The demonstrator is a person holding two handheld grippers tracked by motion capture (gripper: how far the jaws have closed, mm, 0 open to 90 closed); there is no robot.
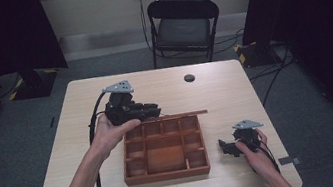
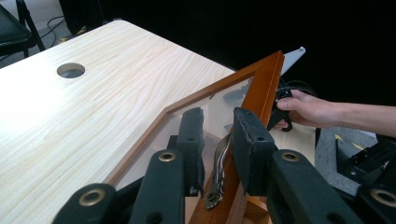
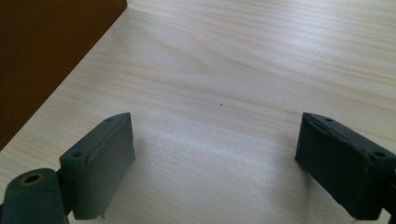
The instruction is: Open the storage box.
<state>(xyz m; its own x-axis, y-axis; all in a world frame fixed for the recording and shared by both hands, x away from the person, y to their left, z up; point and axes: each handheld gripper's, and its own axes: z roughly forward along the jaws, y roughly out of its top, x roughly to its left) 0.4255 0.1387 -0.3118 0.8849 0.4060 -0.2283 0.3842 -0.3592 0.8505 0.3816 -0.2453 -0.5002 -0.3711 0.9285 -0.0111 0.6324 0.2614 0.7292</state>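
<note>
Two grippers are in my hands over a pale, wood-grained table (image 1: pixel 235 92). Between them sits a reddish-brown wooden box (image 1: pixel 164 150), rectangular, split into small square cells around one wide cell. Its lid (image 2: pixel 261 84) is a wooden frame around a clear pane, raised at the box's far edge; from above I see it edge-on as a thin strip. My left gripper (image 2: pixel 218 133) holds its black, blocky jaws narrowly parted around the lid's frame, near a brass hinge (image 2: pixel 218 172), but I cannot tell whether the pads press on it. That closeness comes from the left gripper view alone. My right gripper (image 3: pixel 215 154) rests low beside the box, jaws spread wide over bare tabletop, rubbery pads matte and empty.
</note>
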